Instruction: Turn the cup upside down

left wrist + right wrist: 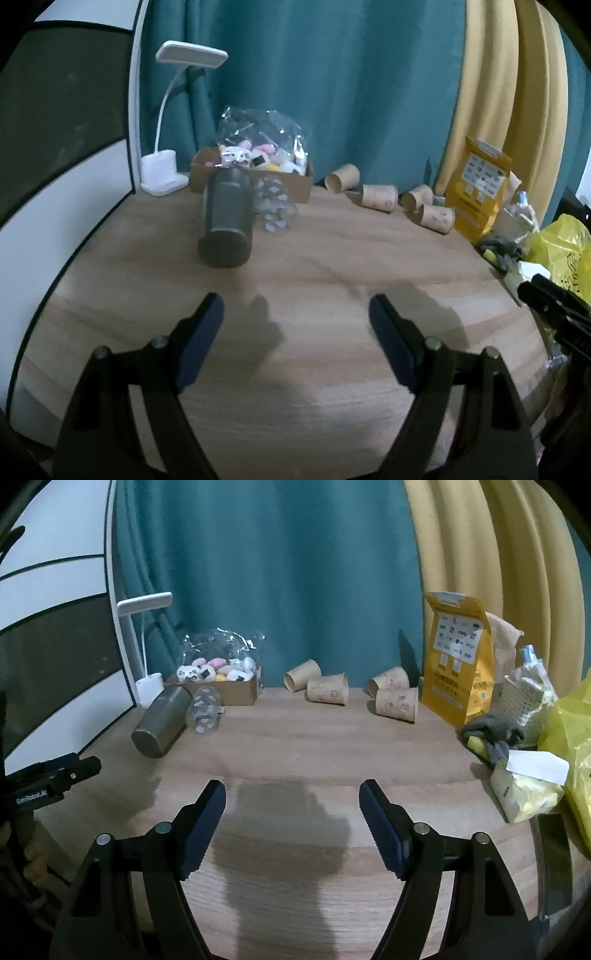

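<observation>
A grey metal cup lies on its side on the wooden table, base toward me, at the back left; it also shows in the right wrist view. A clear patterned glass lies beside it, also in the right wrist view. Several paper cups lie on their sides along the back, also in the left wrist view. My left gripper is open and empty, well short of the metal cup. My right gripper is open and empty over the table's middle.
A cardboard box of small toys and a white desk lamp stand at the back left. A yellow pouch, a yellow plastic bag, cloths and packets crowd the right edge. Teal and yellow curtains hang behind.
</observation>
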Tool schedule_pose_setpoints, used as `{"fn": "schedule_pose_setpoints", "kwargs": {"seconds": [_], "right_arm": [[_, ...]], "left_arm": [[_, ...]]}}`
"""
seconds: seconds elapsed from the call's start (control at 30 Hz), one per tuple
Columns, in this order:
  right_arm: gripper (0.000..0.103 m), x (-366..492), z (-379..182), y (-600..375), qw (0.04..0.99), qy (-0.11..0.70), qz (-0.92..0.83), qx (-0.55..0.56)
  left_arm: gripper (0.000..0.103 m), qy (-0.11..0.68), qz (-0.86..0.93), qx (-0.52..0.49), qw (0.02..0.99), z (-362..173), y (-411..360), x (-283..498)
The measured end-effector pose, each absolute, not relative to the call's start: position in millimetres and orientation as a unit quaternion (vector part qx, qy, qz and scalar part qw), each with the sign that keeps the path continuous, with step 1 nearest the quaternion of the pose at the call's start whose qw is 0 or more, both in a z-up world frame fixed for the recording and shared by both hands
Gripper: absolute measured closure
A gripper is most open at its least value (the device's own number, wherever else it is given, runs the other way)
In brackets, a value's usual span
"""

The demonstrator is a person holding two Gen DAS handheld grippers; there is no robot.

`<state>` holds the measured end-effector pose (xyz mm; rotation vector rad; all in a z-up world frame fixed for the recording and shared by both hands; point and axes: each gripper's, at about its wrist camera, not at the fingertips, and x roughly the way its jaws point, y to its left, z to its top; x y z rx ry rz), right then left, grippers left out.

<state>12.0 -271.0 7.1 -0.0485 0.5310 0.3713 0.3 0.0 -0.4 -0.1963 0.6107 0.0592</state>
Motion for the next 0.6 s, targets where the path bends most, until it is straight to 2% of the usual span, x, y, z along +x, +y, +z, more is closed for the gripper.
{"fn": "schedule_pose_setpoints", "kwargs": {"seconds": [0.6], "right_arm": [[0.025, 18, 0, -267, 0.946, 0.275, 0.172, -0.022]], "left_arm": [[0.021, 0.298, 0.036, -0.091, 0.95, -2, 13, 11]]}}
